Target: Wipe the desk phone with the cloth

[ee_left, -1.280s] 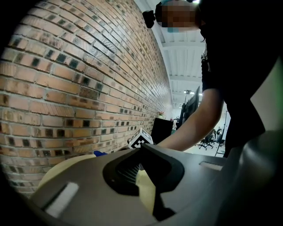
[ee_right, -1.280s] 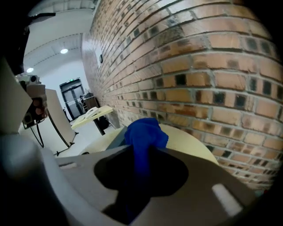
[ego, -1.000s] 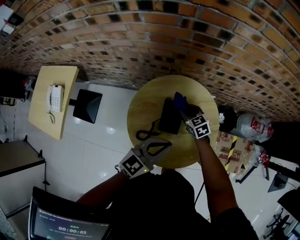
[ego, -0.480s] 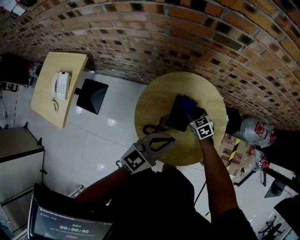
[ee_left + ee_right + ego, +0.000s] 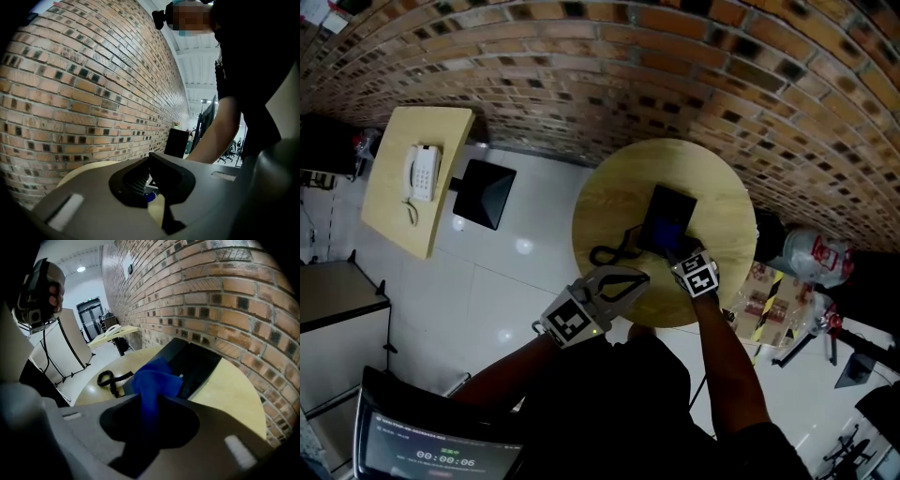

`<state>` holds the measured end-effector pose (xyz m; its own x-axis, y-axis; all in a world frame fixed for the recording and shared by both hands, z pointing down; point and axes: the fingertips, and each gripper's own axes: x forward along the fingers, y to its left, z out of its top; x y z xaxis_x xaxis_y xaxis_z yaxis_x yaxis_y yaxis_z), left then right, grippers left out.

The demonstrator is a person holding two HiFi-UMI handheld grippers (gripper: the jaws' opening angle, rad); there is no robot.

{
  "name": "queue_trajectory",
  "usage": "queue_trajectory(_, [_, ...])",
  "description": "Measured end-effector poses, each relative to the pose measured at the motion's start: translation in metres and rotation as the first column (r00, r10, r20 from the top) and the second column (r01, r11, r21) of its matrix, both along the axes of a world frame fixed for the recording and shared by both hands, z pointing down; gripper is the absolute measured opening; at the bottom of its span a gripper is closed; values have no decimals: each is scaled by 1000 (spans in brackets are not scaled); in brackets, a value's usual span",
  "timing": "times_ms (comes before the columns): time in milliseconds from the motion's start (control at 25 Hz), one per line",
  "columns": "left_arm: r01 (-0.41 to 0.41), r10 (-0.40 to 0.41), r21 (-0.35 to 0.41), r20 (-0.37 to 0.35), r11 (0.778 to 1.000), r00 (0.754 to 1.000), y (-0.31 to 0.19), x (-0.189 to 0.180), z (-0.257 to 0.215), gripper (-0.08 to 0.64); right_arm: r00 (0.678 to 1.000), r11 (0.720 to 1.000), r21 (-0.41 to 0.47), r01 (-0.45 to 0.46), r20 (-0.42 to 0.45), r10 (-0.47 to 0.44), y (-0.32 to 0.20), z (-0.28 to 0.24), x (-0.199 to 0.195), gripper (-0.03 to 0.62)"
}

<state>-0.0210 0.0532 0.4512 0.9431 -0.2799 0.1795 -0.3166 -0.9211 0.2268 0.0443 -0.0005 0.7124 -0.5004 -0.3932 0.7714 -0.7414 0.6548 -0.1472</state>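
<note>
A black desk phone point(image 5: 669, 219) lies on the round wooden table point(image 5: 607, 208), its coiled cord point(image 5: 609, 254) trailing off to the left. My right gripper point(image 5: 680, 255) is shut on a blue cloth point(image 5: 154, 378) and holds it down at the phone's point(image 5: 196, 363) near end. The cloth bulges out ahead of the jaws, and the cord point(image 5: 109, 378) lies to its left. My left gripper point(image 5: 639, 276) hovers over the table's near edge beside the cord, apart from the phone. Its jaws meet at the tips with nothing between them. In the left gripper view the jaws point(image 5: 151, 165) hide most of the table.
A brick wall point(image 5: 675, 84) curves behind the table. At the left a rectangular wooden table point(image 5: 394, 220) carries a white phone point(image 5: 420, 172), with a black square stand point(image 5: 484, 194) beside it. A water bottle point(image 5: 811, 255) and boxes sit at the right. A screen point(image 5: 431, 455) is at the lower left.
My right gripper has dragged the blue cloth along the phone from its far end to its near end, and lower. The left gripper has stayed by the table's near edge.
</note>
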Motion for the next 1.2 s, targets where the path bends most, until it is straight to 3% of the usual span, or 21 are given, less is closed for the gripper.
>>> queue_trajectory(240, [-7, 7, 1, 2, 1000, 1000, 5, -5, 2, -15, 1000, 998, -61, 5, 14, -4, 39, 18, -11, 97])
queue_trajectory(400, [-4, 4, -2, -4, 1000, 1000, 9, -10, 1, -15, 998, 996, -83, -42, 52, 47, 44, 17, -14, 97])
queue_trajectory(600, [12, -12, 4, -14, 1000, 1000, 5, -23, -1, -15, 995, 998, 13, -69, 68, 68, -2, -17, -11, 96])
queue_trajectory(880, [43, -43, 7, -8, 999, 999, 2, -43, -1, -15, 999, 983, 179, -28, -23, 33, -105, -56, -8, 97])
queue_trajectory(1040, [73, -73, 2, -11, 997, 997, -3, -54, -1, -15, 996, 987, 158, 24, -86, -10, -128, -48, -17, 96])
queue_trajectory(1200, [82, -82, 11, -14, 997, 997, -6, -60, -3, -15, 997, 991, 134, 16, -81, -5, -115, -38, -24, 96])
